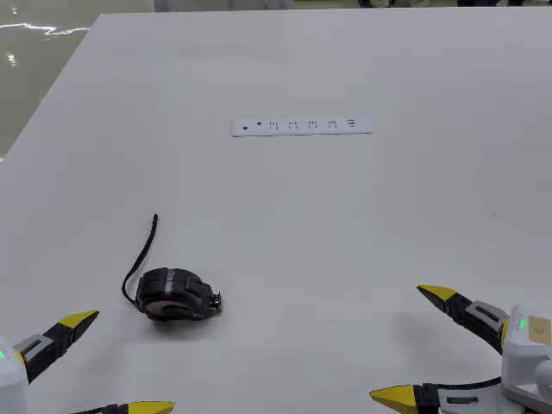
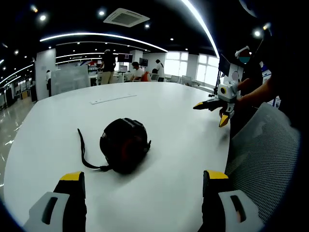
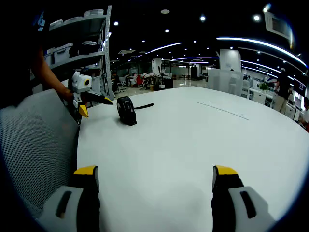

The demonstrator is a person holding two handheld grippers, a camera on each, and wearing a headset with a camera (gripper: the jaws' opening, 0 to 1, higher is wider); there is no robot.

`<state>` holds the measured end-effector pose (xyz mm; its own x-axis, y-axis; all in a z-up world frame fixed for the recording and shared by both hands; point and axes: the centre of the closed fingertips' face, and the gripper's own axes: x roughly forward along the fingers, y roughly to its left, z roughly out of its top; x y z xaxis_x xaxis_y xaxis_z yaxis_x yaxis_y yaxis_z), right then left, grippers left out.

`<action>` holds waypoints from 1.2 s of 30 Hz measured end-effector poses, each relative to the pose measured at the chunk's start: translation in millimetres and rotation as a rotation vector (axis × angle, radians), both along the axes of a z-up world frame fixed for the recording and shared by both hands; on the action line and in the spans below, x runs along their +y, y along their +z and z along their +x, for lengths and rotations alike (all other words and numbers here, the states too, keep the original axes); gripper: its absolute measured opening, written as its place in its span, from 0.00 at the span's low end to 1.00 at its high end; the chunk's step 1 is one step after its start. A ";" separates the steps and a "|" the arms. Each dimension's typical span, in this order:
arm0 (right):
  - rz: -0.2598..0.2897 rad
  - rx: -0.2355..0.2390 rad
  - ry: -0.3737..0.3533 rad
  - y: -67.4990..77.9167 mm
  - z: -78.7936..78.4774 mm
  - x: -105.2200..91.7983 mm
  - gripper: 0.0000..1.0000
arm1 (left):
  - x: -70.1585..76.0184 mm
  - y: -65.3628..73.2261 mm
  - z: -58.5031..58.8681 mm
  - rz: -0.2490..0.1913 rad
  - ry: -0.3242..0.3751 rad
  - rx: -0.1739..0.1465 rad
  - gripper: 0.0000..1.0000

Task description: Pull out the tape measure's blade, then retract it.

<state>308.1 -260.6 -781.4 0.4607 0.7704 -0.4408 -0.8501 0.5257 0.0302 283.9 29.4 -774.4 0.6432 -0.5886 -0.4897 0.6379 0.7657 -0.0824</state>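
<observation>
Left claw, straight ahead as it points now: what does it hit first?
Most likely the tape measure. It lies on the table roughly centred ahead of the open left claw, with nothing between them. Fisheye depth is unclear, so the gap is hard to judge.

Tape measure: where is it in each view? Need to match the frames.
Head view: tape measure at lower left, strap trailing up and left.
Left gripper view: tape measure near centre, strap to its left.
Right gripper view: tape measure at upper left, small and far.
Shared landmark: the white power strip, lying beyond it.
</observation>
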 end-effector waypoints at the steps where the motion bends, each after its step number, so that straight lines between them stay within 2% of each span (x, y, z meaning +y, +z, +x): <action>1: 0.002 -0.005 0.007 0.5 -1.3 1.1 1.00 | 0.1 0.4 0.3 0.005 -0.001 -0.007 1.00; 6: 0.004 -0.008 0.037 -1.2 -6.0 3.5 1.00 | -2.3 3.2 2.2 0.003 -0.008 -0.019 1.00; 14: -0.003 -0.002 0.037 -3.0 -7.2 2.9 1.00 | -6.1 6.4 3.6 0.001 -0.024 -0.034 1.00; 36: -0.010 0.007 0.041 -4.8 -9.9 3.1 1.00 | -6.2 5.8 3.2 0.002 -0.041 -0.035 1.00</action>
